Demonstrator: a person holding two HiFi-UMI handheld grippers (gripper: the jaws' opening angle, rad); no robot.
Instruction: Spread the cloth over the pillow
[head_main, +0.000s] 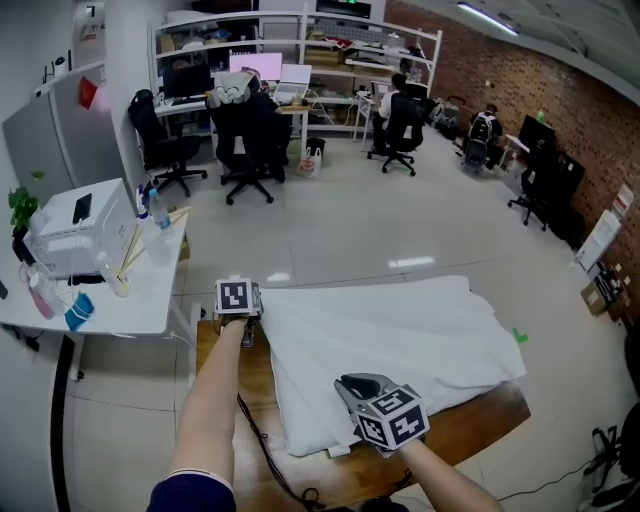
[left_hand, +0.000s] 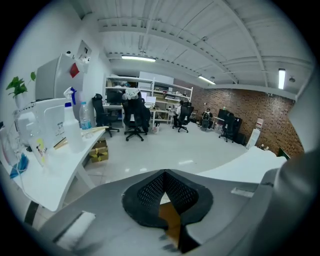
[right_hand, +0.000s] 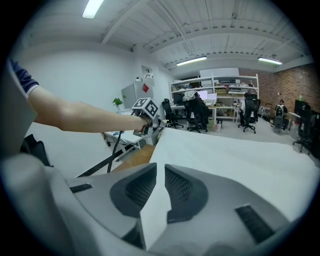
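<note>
Cloth (head_main: 390, 340): white. I see it lying across most of the bench (head_main: 475, 425), from the far left corner to the right edge and out past the far edge. Bare wood shows along the near and left edges.
Pillow: I see none of it directly, only a soft, thick mound under the cloth, fullest toward the near left corner.
Left gripper (left_hand: 165, 175): at the bench's far left corner, beside the cloth's corner, with its jaws closed tip to tip. I cannot tell whether a pinch of cloth sits in them.
Right gripper (right_hand: 160, 172): at the cloth's near edge. The jaws stand a narrow slit apart, the cloth's edge runs between them, and the pads do not seem to press it.
Handling: I judge the cloth light, thin and limp. Pulled from one point, it will bunch and ripple rather than slide as a sheet. The pillow beneath looks soft and will not anchor it.
Where I would hold: the hem at two corners well apart, pulling level and taut.
Progress: I judge the spread nearly done, with only smoothing and squaring left.
</note>
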